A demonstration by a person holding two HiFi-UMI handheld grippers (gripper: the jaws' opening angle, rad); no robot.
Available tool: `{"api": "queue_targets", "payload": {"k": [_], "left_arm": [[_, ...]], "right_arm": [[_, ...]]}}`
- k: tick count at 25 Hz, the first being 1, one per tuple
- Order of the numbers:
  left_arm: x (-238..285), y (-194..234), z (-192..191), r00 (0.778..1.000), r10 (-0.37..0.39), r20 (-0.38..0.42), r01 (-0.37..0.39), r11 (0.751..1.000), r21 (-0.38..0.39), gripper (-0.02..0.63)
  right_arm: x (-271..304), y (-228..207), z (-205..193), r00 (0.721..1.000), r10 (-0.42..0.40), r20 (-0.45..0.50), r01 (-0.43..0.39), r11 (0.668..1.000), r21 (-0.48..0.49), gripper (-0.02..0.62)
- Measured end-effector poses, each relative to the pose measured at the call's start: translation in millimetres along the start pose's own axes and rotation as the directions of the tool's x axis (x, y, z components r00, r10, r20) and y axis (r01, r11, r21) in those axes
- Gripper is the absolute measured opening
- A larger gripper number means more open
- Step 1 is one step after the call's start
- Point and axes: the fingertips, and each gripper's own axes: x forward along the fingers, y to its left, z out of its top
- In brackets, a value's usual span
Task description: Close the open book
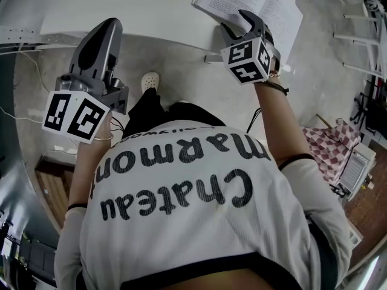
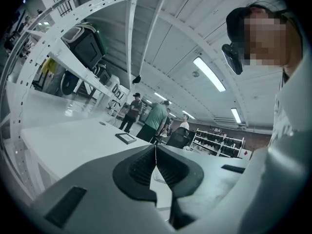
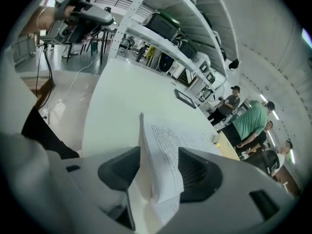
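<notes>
The open book (image 1: 254,2) lies on the white table (image 1: 121,11) at the top of the head view, printed pages up. My right gripper (image 1: 239,24) reaches down onto its near edge. In the right gripper view a sheaf of pages (image 3: 163,150) stands upright between the wide-set jaws of the right gripper (image 3: 158,172), and the pads do not squeeze it. My left gripper (image 1: 109,26) hangs in the air at the left, off the book. Seen in its own view, the left gripper (image 2: 156,152) is shut, pads meeting, with nothing between them.
A small flat framed object (image 2: 126,137) lies farther along the table. White shelving (image 2: 73,48) with equipment rises behind it. Several people (image 2: 156,118) stand at the far end. A chequered cloth (image 1: 335,147) and a white shoe (image 1: 149,80) show on the floor.
</notes>
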Motion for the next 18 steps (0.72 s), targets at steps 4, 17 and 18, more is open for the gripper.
{"api": "queue_targets", "payload": {"k": [4, 17, 18], "left_arm": [[-1.1, 0.1, -1.1, 1.000, 0.005, 0.002, -0.005, 1.000, -0.004, 0.025], [-6.8, 1.8, -1.1, 1.000, 0.016, 0.021, -0.016, 1.000, -0.018, 0.025], [-7.4, 2.0, -0.4, 1.000, 0.018, 0.023, -0.017, 1.000, -0.019, 0.025]], "right_arm": [[6.1, 3.4, -1.0, 1.000, 0.004, -0.023, -0.007, 0.995, -0.099, 0.235], [16.8, -0.1, 2.1, 0.997, -0.070, -0.036, 0.058, 0.964, -0.261, 0.235], [17.1, -0.5, 2.5, 0.996, -0.077, -0.035, 0.065, 0.961, -0.269, 0.235]]}}
